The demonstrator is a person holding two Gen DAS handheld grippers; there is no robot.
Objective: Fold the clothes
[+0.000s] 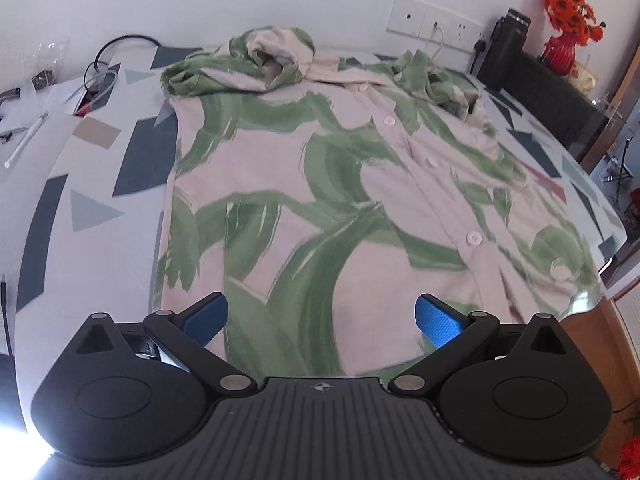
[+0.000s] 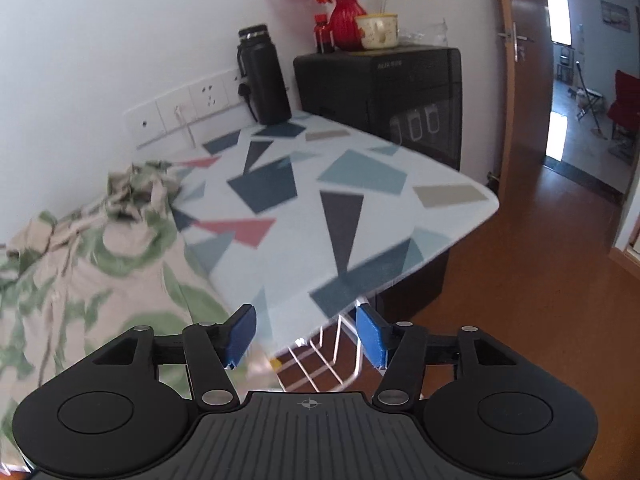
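Note:
A beige shirt with green brush-stroke print and white buttons (image 1: pixel 320 184) lies spread front-up on the patterned table (image 1: pixel 92 168), collar far, both sleeves bunched near the collar. My left gripper (image 1: pixel 322 322) is open and empty, just above the shirt's near hem. In the right wrist view the same shirt (image 2: pixel 80 280) lies at the left on the table (image 2: pixel 320 200). My right gripper (image 2: pixel 306 334) is open and empty, hovering over the table's near right edge, to the right of the shirt.
A black bottle (image 2: pixel 264 76), a black cabinet (image 2: pixel 400 92) with a red flower vase (image 2: pixel 346 20) and a mug (image 2: pixel 378 30) stand at the far right. Wall sockets (image 1: pixel 436 20) sit behind the table. Cables and small items (image 1: pixel 36 96) lie at far left. A white wire rack (image 2: pixel 320 364) is below the edge.

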